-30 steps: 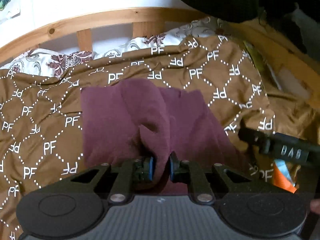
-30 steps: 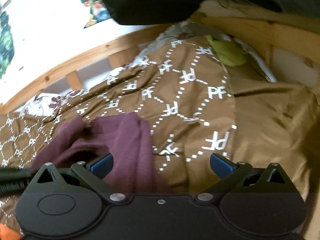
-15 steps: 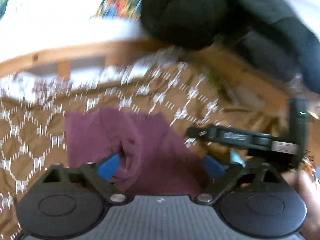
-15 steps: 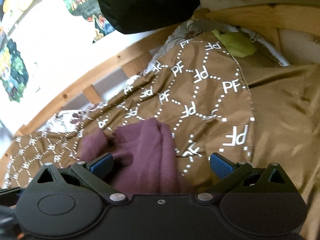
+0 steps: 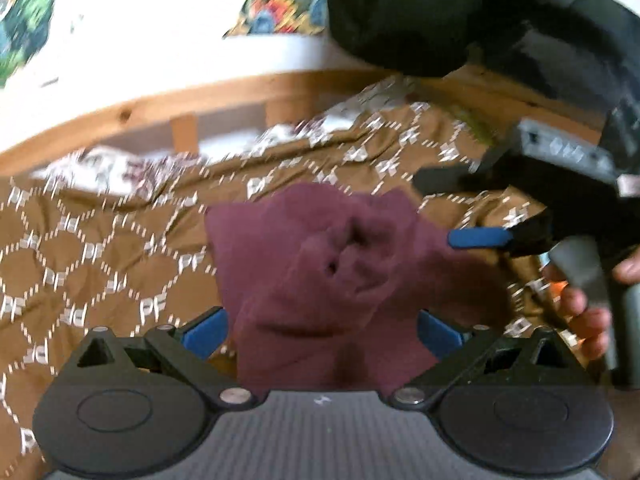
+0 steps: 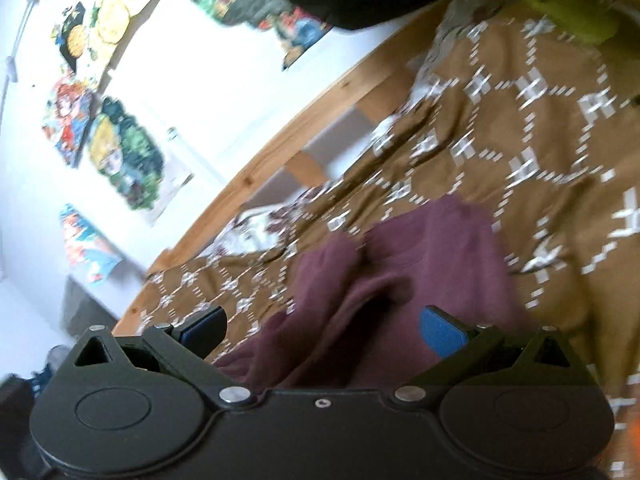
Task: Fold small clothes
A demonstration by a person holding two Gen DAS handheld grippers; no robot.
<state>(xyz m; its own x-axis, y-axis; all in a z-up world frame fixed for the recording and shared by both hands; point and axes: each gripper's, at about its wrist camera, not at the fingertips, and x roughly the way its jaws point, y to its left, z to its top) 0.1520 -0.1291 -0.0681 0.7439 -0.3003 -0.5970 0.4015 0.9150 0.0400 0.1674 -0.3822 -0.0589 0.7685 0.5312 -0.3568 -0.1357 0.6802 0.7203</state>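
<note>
A maroon garment [image 5: 320,272] lies bunched on the brown patterned bedspread [image 5: 100,248], with a puckered fold in its middle. My left gripper [image 5: 322,330] hovers at its near edge. Its jaws are still opening wide; cloth lies between the blue pads, which do not press on it. In the right wrist view the garment [image 6: 400,288] shows as rumpled folds, and my right gripper [image 6: 324,328] stands open over its near part, tilted. The right gripper's blue fingertip [image 5: 476,238] and a person's hand [image 5: 580,308] appear at the garment's right side in the left wrist view.
A wooden bed rail [image 5: 160,104] runs along the far side, with a white wall and colourful posters [image 6: 120,152] behind it. A black bundle [image 5: 420,12] hangs overhead. A yellow-green item [image 6: 572,20] lies at the far corner of the bedspread [image 6: 520,140].
My left gripper let go of the maroon fold it was pinching and opened wide, sliding sideways. The right gripper stayed open but rolled, tilting its view toward the wall.
</note>
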